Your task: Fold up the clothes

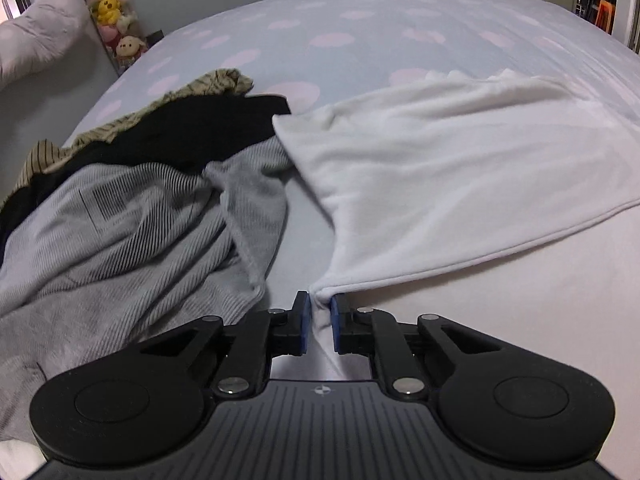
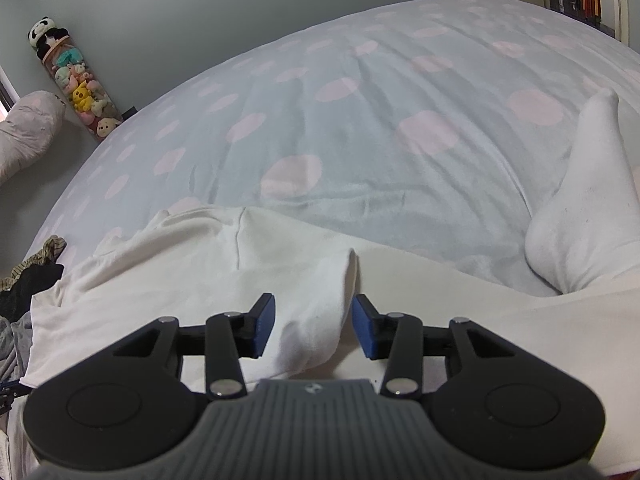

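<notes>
- Pinching a hem corner of the white garment (image 1: pixel 460 168), lying spread on the dotted bed (image 1: pixel 360 32): left gripper (image 1: pixel 320 316).
- Straddling a raised fold, unclosed: right gripper (image 2: pixel 314 330).
- Judging next: right closing, both lifting over.

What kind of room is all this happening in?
Most likely a bedroom. The clothes lie on a bed with a pale blue, pink-dotted cover, a clear tube of plush toys stands against the wall, and a pillow lies beside it.
</notes>
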A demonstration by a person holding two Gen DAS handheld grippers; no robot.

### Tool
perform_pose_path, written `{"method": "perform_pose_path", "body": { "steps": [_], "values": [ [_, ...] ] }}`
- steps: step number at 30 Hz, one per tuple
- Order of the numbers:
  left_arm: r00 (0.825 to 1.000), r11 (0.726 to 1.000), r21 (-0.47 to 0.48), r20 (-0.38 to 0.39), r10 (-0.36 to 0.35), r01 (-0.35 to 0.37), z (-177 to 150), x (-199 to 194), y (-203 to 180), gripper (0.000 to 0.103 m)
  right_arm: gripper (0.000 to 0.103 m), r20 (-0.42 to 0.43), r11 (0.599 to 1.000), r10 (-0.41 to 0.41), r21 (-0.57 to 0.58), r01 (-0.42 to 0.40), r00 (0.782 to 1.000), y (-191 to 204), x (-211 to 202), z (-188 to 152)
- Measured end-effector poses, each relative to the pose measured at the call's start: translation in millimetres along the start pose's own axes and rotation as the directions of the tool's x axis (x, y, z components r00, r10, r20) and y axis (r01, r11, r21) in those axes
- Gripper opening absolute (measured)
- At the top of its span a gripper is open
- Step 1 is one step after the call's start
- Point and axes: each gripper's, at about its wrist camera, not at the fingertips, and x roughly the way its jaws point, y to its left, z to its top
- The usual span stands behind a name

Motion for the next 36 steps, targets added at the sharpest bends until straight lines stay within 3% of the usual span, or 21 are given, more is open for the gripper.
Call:
{"method": "perform_pose_path", "body": {
  "steps": [5, 7, 9, 10, 17, 22, 24, 25, 32, 36],
  "values": [
    [1.0, 0.999, -0.032, 0.019, 0.005, -0.005, -3, 4, 0, 0.013, 0.046, -0.01, 1.0, -0.024, 0.011, 0.024, 1.0, -3, 2, -2],
    [1.0, 0.998, -0.059, 0.022, -0.006, 0.007, -6, 1, 5, 0.022, 0.046, -0.011, 0.999, -0.033, 0.025, 0.033, 0.999, -6, 1, -2],
    [1.0, 0.995, -0.102, 0.019, 0.004, -0.002, -11, -5, 12, 0.042, 0.046, -0.009, 0.998, -0.026, 0.059, 0.027, 1.0, -13, -1, -3],
    [1.0, 0.993, -0.117, 0.018, 0.007, -0.005, -13, -6, 15, 0.044, 0.046, -0.009, 0.997, -0.018, 0.08, 0.018, 1.0, -16, -3, -3],
    [0.999, 0.981, -0.192, 0.041, -0.015, 0.023, -33, -32, 20, 0.044, 0.043, -0.026, 0.968, 0.034, 0.249, -0.026, 0.999, -37, -3, -11],
    [0.998, 0.988, -0.156, 0.055, -0.001, 0.01, -49, -51, 8, 0.044, 0.043, -0.006, 0.951, 0.084, 0.298, -0.078, 0.996, -40, -4, -11],
    [0.999, 0.99, -0.141, 0.05, 0.023, -0.015, -54, -56, 3, 0.044, 0.032, -0.005, 0.963, 0.098, 0.252, -0.093, 0.995, -30, 1, -9],
    [0.998, 0.99, -0.136, 0.044, 0.037, -0.031, -56, -58, 2, 0.044, 0.013, -0.005, 0.968, 0.105, 0.228, -0.101, 0.994, -25, 3, -8],
    [0.99, 0.986, -0.114, 0.057, 0.13, -0.123, -80, -72, 9, 0.044, 0.011, 0.027, 0.982, 0.156, 0.104, -0.158, 0.987, 20, -15, 2],
    [0.984, 0.98, -0.157, 0.111, 0.137, -0.119, -99, -74, 18, 0.044, 0.011, 0.018, 0.98, 0.183, 0.073, -0.184, 0.983, 58, -12, 6]
  ]
}}
